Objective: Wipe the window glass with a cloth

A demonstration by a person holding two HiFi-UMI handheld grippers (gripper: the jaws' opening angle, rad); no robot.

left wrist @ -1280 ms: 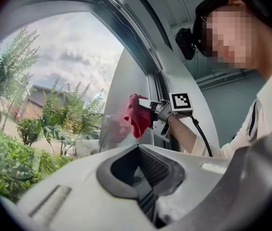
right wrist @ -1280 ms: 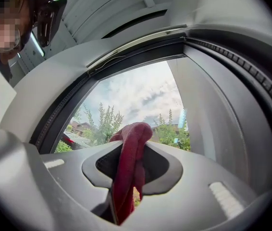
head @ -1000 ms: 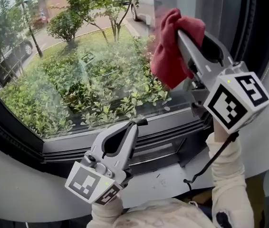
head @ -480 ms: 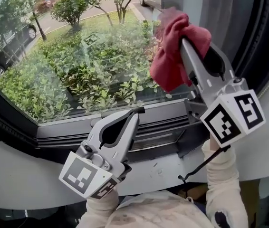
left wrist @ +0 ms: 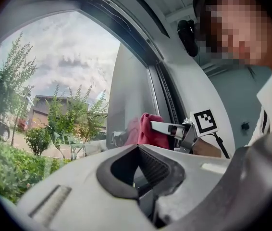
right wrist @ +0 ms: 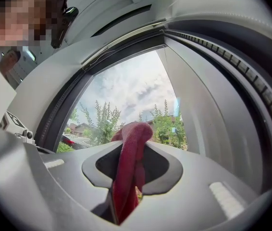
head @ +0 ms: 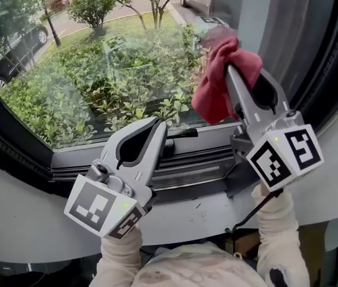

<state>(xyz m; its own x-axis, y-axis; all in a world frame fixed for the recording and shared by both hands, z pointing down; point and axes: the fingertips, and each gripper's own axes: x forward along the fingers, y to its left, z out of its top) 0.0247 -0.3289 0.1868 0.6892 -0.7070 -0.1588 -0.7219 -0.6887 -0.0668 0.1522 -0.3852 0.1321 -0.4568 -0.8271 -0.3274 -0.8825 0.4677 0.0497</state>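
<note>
Wiping stage: the right gripper (head: 231, 70) clamps its fingers on the red cloth (head: 214, 94), seemingly pressed to the window glass (head: 97, 82) near its lower right corner. The left gripper (head: 159, 127) hangs closed, empty, by the sill (head: 187, 145). Next likely calls for sweeping leftward under steady pressure

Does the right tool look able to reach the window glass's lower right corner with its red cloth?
Probably yes. The right tool is shut on the crumpled red fabric cloth, close to the clear window glass near that corner; nothing stands between them. The left tool sits lower, aside.
</note>
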